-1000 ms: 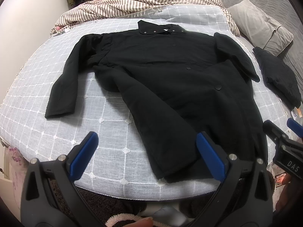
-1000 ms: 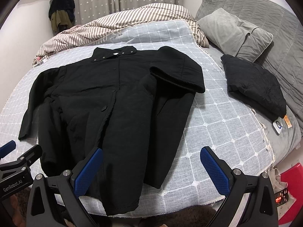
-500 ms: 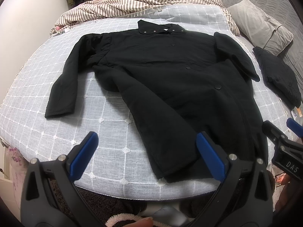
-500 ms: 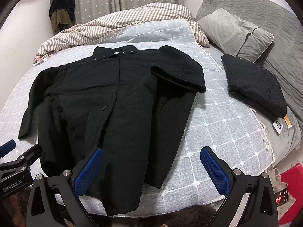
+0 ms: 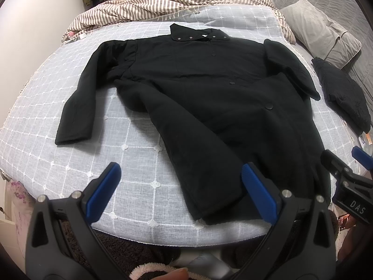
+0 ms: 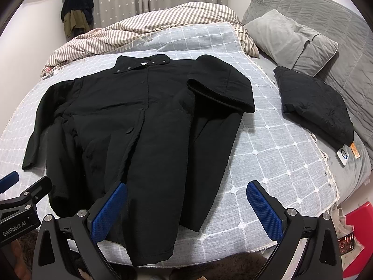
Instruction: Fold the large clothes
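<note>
The black coat (image 5: pixel 209 107) is spread flat on the bed (image 5: pixel 139 186) for folding, while the left gripper (image 5: pixel 179 186) and right gripper (image 6: pixel 186 205) are held wide open, empty

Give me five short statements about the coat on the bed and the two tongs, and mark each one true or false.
1. The black coat lies spread flat on the bed cover. True.
2. The left tongs are shut on the coat's hem. False: they are open and hold nothing.
3. One sleeve is folded across the coat's body. True.
4. The folded dark garment sits on top of the coat. False: it lies apart, near the grey pillow.
5. The right tongs are open. True.
</note>
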